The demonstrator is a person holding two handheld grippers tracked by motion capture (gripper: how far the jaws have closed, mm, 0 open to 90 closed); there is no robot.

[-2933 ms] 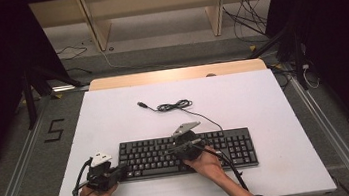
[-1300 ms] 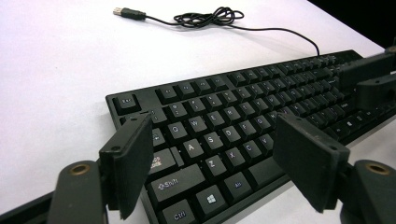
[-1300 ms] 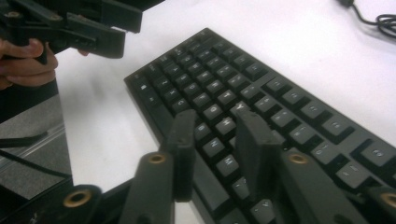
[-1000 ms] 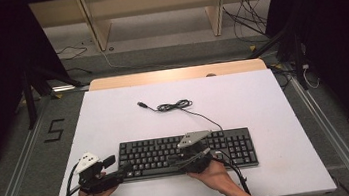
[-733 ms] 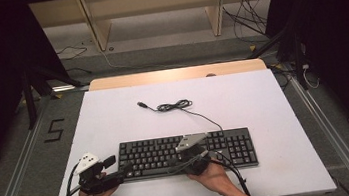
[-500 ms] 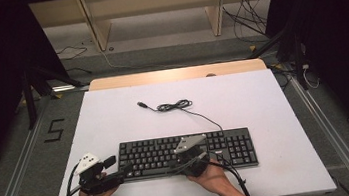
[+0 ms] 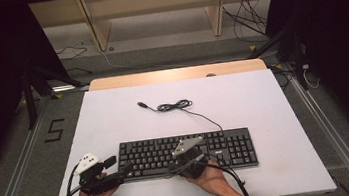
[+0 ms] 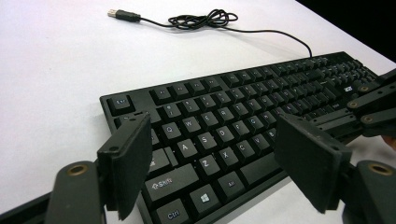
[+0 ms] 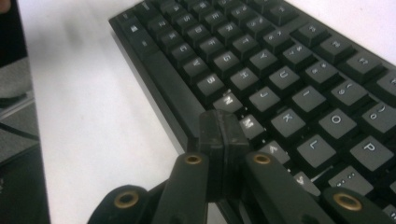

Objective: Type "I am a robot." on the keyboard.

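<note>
A black keyboard (image 7: 228, 144) lies near the front of the white table (image 7: 115, 120), its cable (image 7: 176, 105) coiled behind it and ending in a USB plug (image 7: 141, 104). My left gripper (image 7: 125, 171) is open at the keyboard's front left corner; in the left gripper view its jaws (image 8: 217, 163) straddle the Shift, Z and X keys of the keyboard (image 8: 233, 121) without touching. My right gripper (image 7: 172, 168) is shut and empty at the front edge. In the right gripper view its tips (image 9: 222, 126) hover by the space bar below N and M of the keyboard (image 9: 280, 84).
A wooden strip (image 7: 174, 74) borders the table's far edge. Beyond it stand shelf legs and loose floor cables (image 7: 248, 18). Metal rails (image 7: 15, 168) run along both sides of the table. The right gripper's linkage (image 8: 373, 100) enters the left gripper view at the right.
The right gripper has drawn back from over the keys to the keyboard's front edge and drifted slightly left. The left gripper has barely moved.
</note>
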